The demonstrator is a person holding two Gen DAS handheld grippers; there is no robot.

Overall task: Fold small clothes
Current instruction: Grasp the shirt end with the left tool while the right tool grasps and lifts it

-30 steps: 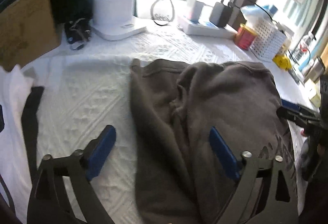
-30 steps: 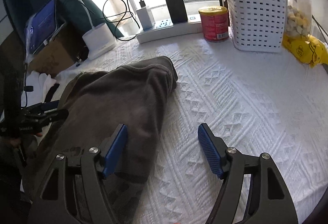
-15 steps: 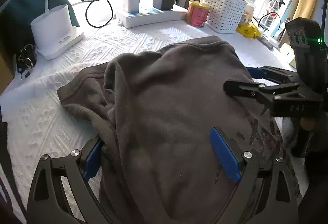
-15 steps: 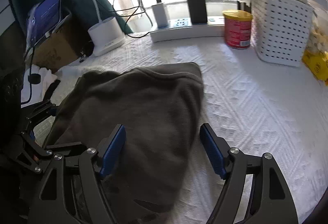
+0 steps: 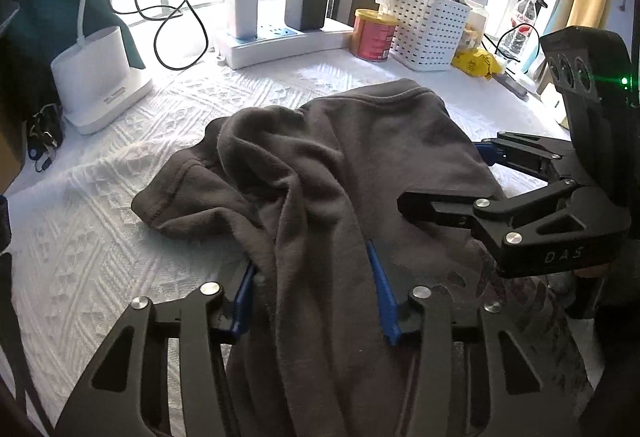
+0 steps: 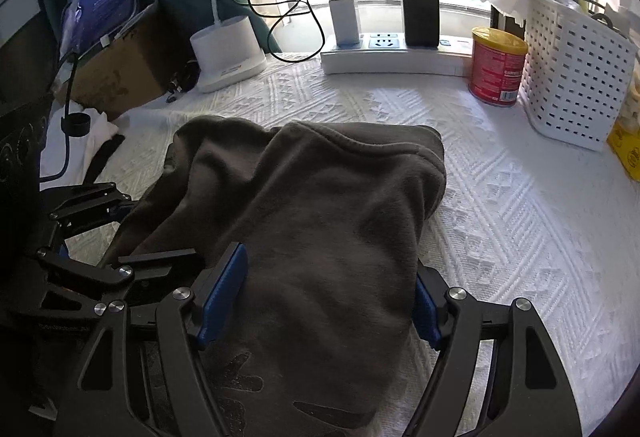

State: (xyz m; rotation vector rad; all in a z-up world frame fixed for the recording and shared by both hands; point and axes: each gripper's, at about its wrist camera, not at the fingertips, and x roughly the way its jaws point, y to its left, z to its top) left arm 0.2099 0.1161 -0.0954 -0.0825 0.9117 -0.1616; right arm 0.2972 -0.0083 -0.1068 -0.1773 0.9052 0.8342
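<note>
Between the blue pads of the left gripper there's now a bunched ridge of the dark grey fleecy shirt. A second ago those jaws stood wide over mostly bare cloth; now they're closing on that fold, so I'd say the grab for the next fold is starting. The right gripper straddles the shirt's other side, jaws wide, not pinching. The shirt lies rumpled and humped mid-table on the white textured tablecloth, 1 hem flopped left.

The left gripper has closed in on the bunched grey garment.
</note>
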